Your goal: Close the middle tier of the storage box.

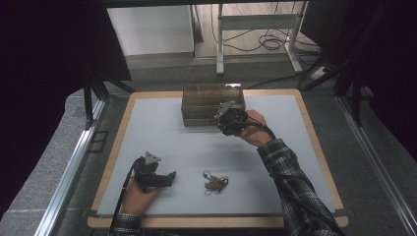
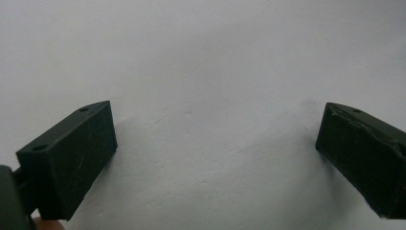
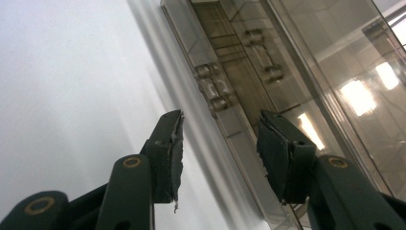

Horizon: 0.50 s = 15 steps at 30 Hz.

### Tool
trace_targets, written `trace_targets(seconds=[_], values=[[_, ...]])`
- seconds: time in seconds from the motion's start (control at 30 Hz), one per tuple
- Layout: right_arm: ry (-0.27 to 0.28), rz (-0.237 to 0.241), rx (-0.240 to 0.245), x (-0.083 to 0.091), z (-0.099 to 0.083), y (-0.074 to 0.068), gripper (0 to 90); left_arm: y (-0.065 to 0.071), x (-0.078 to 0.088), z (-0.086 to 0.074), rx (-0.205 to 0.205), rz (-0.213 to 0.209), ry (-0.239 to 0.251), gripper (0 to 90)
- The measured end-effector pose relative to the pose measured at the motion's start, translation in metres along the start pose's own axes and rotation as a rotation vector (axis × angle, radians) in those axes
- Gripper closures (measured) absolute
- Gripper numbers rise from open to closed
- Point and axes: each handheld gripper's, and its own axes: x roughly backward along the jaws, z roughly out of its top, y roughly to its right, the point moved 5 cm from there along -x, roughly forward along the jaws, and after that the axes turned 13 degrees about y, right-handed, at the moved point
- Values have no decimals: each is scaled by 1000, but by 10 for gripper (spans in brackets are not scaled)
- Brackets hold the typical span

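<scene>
Left gripper (image 1: pixel 169 177) is rested low on the mat (image 1: pixel 162 132) nr the front edge, jaws wide apart, nothing between them; bare mat seen past them in the left gripper view. Small tangled chain-like item (image 1: pixel 215 183) lies just beside it, untouched. Right gripper (image 3: pixel 218 153) is held at the clear box (image 1: pixel 212 104) at the far side, jaws approx half open w/ the box's lower edge framed between them; contact can't be confirmed. Risks as judged: smooth, hard plastic could slip off the pads if only the rim is pinched; box could be shoved or tipped if pushed off-centre.
</scene>
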Motion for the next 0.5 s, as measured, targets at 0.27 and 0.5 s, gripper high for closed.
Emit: trace_targets(seconds=[0.27, 0.5], values=[[3, 17, -17, 4, -5, 12, 533, 0, 0, 0, 1, 0, 0, 8], [-3, 55, -25, 5, -12, 20, 595, 0, 0, 0, 1, 0, 0, 7]])
